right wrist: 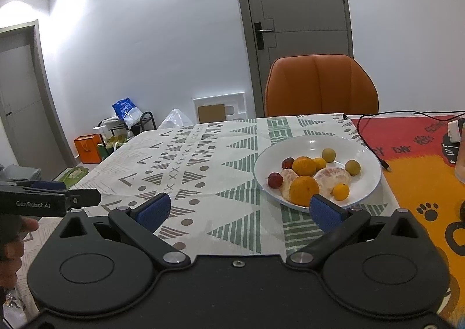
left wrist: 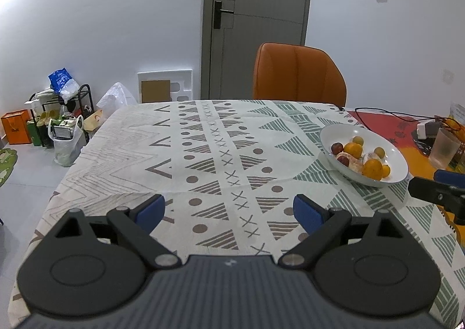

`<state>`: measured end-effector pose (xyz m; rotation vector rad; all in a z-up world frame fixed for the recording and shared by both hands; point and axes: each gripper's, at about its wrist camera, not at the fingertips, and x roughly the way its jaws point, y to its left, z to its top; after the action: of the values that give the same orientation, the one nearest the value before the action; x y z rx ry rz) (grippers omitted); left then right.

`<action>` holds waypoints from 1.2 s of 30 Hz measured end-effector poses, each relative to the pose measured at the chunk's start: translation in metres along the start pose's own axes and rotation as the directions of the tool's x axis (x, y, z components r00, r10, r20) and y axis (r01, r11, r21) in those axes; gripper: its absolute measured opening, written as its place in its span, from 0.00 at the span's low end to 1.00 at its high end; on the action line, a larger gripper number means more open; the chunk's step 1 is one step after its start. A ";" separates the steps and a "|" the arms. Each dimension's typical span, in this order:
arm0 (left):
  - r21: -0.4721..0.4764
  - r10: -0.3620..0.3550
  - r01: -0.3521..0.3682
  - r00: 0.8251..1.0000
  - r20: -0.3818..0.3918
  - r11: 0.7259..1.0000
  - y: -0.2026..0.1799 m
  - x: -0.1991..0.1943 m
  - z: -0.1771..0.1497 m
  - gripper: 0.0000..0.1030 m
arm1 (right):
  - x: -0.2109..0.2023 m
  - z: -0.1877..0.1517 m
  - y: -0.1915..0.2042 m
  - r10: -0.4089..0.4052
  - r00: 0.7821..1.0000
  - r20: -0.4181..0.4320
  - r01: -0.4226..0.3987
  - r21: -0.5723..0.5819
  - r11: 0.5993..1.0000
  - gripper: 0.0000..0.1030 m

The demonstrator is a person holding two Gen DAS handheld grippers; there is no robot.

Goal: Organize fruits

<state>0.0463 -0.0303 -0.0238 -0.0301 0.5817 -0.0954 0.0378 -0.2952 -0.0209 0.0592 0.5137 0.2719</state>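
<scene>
A white bowl (right wrist: 360, 152) sits on the patterned tablecloth (right wrist: 203, 160) and holds several fruits: oranges (right wrist: 303, 190), peeled citrus pieces (right wrist: 331, 176), small red fruits (right wrist: 274, 180) and small yellow-green fruits (right wrist: 352, 167). My right gripper (right wrist: 242, 210) is open and empty, just in front of the bowl, its right pad near the rim. My left gripper (left wrist: 229, 208) is open and empty over the cloth, left of the bowl (left wrist: 334, 134). The right gripper's side shows at the right edge of the left wrist view (left wrist: 436, 192).
An orange chair (right wrist: 321, 85) stands behind the table's far edge. A black cable (right wrist: 369, 137) lies on the red and orange mat (right wrist: 412, 154) to the right. A frosted cup (left wrist: 444, 149) stands far right. Bags and a rack (left wrist: 58, 114) are on the floor at left.
</scene>
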 end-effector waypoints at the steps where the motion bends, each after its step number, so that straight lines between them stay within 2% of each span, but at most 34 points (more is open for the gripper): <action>1: 0.001 -0.002 0.002 1.000 -0.001 1.000 -0.001 0.000 0.000 0.91 | 0.000 0.000 -0.001 0.001 1.000 0.000 -0.001 0.004 1.000 1.00; 12: 0.027 -0.022 0.022 1.000 0.000 0.999 -0.010 0.000 0.000 0.91 | 0.001 -0.002 -0.003 -0.005 1.000 0.001 0.005 0.012 1.000 1.00; 36: 0.012 -0.038 0.038 0.999 -0.015 0.999 -0.012 0.000 0.003 0.91 | 0.001 -0.005 -0.005 -0.010 1.000 -0.001 0.010 0.022 1.000 1.00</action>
<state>0.0476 -0.0421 -0.0205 -0.0285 0.5956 -0.1361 0.0369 -0.3004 -0.0266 0.0778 0.5179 0.2567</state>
